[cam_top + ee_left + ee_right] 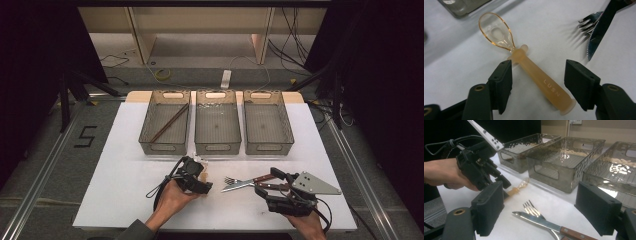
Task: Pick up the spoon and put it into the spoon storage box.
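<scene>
Your left gripper (537,82) stands wide open astride the amber plastic spoon (529,67), one jaw on each side of the handle and neither touching it; the bowl points away beyond the jaw tips. Your right gripper (549,212) is also wide open and holds nothing, with the steak knife (544,223) and fork (532,209) lying just ahead of it. The handle runs slantwise between your left jaws, so closing now would likely twist the spoon or squeeze it out sideways. It is also smooth and rounded, and a light grip may let it slip.
</scene>
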The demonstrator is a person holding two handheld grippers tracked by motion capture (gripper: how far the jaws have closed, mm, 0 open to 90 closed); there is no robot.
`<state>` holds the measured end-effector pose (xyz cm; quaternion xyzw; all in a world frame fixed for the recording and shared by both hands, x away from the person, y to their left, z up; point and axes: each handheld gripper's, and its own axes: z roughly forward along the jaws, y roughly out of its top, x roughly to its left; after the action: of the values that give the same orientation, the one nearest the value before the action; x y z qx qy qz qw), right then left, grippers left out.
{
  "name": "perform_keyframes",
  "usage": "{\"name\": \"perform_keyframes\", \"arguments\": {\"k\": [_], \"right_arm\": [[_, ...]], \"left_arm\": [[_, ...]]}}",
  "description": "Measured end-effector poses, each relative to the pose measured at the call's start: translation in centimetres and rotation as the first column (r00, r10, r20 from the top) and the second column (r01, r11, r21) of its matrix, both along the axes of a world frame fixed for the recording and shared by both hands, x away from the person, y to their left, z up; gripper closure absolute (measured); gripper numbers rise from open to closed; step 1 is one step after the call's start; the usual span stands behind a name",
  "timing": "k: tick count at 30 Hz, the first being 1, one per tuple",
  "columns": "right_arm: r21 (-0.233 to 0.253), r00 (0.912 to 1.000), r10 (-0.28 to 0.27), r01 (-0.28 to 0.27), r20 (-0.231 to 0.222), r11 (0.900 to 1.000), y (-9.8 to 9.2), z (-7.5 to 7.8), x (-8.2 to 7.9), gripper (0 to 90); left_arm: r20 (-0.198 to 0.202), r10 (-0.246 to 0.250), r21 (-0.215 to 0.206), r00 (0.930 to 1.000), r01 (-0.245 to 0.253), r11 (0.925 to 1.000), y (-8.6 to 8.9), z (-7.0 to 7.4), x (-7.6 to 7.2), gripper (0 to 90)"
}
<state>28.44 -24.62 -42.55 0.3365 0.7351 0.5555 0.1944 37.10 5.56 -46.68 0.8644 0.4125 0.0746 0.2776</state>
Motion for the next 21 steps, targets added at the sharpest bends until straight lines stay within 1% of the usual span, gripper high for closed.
{"name": "perform_keyframes", "arguments": {"k": [3,4,5,6,7,9,11,12,16,21], "right_arm": [[0.002,1.0,0.002,-0.002,0.003,1.0,0.0,0.0,-0.01,22.9],[0.0,1.0,0.001,-0.001,0.002,1.0,-0.02,0.03,-0.04,22.9],[0.001,1.0,0.003,-0.003,0.007,1.0,-0.04,0.04,-0.04,22.9],[0.004,1.0,0.003,-0.003,0.007,1.0,-0.08,0.07,-0.05,22.9],[0.007,1.0,0.001,-0.001,0.006,1.0,-0.11,0.09,-0.06,23.0],[0.006,1.0,0.0,0.0,0.005,1.0,-0.16,0.12,-0.1,23.0],[0.003,1.0,0.0,0.0,0.007,1.0,-0.12,0.12,-0.11,22.9],[0.001,1.0,0.001,-0.001,0.008,1.0,-0.08,0.11,-0.1,23.0],[0.0,1.0,0.001,-0.001,0.008,1.0,-0.04,0.12,-0.1,23.0],[0.001,1.0,-0.001,0.001,0.01,1.0,-0.12,0.14,-0.11,23.0]], "left_arm": [[0.0,-0.016,0.014,0.9999,0.016,0.9998,-0.59,-0.25,0.06,42.4],[0.014,-0.023,0.023,0.9996,0.022,0.9995,-0.78,-0.3,0.01,43.2],[0.021,-0.026,0.037,0.9994,0.025,0.999,-0.95,-0.26,-0.06,44.7],[0.024,-0.03,0.041,0.9993,0.029,0.9987,-1.04,-0.23,-0.06,45.7],[0.023,-0.027,0.04,0.9994,0.026,0.9988,-1.07,-0.24,-0.05,46.1],[0.028,-0.031,0.056,0.9991,0.029,0.998,-1.0,-0.23,-0.08,47.9],[0.03,-0.028,0.055,0.9992,0.026,0.9982,-0.94,-0.26,-0.08,49.4],[0.031,-0.032,0.063,0.999,0.03,0.9976,-0.93,-0.26,-0.09,50.3],[0.034,-0.034,0.077,0.9988,0.032,0.9965,-0.96,-0.29,-0.17,50.7],[0.029,-0.015,0.086,0.9995,0.012,0.9962,-0.84,-0.35,-0.21,49.8]]}}
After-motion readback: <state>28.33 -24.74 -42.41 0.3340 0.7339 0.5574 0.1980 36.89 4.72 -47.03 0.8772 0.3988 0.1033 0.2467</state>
